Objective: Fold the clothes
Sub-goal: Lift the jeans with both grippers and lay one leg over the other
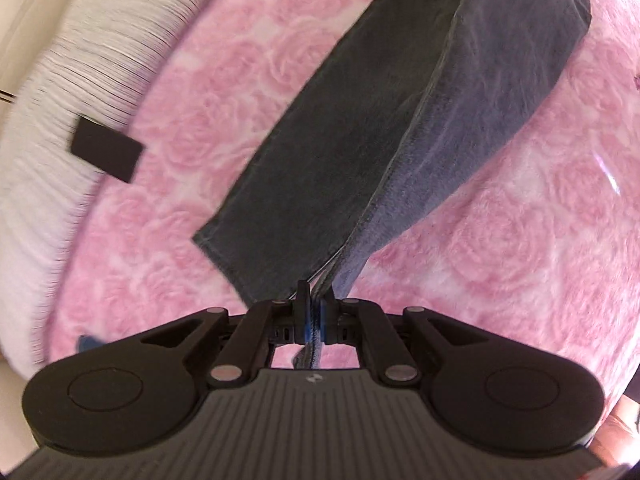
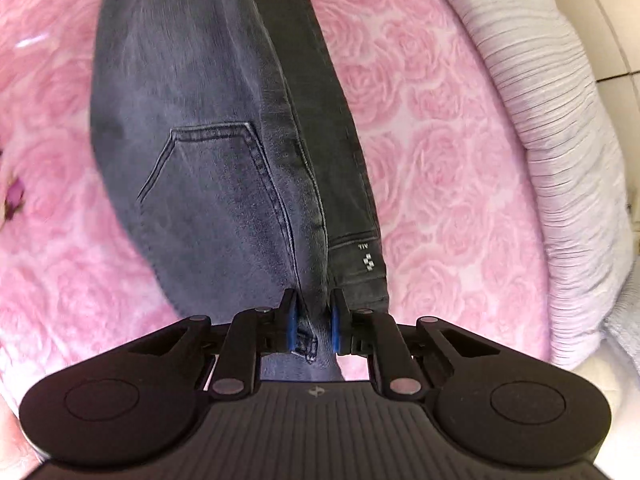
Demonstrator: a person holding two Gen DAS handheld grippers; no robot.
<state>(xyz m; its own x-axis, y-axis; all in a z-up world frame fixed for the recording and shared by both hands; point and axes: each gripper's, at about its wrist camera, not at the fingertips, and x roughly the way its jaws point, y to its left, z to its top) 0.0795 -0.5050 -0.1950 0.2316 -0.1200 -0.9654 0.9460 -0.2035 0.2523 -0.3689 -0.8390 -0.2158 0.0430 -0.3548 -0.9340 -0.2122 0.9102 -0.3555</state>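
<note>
The left gripper (image 1: 315,300) is clamped tight on the doubled hem of the dark grey jeans (image 1: 400,128); the jeans hang folded over the pink rose blanket (image 1: 192,92), with a white ribbed cover (image 1: 52,160) at its edge; the right gripper (image 2: 314,312) pinches the waistband beside the back pocket (image 2: 216,176).

Jeans (image 2: 224,128) on pink rose blanket (image 2: 440,152)

Faded grey denim jeans (image 2: 208,128) with stitched seams lie over a plush, fuzzy pink rose-patterned blanket (image 2: 440,128).
</note>
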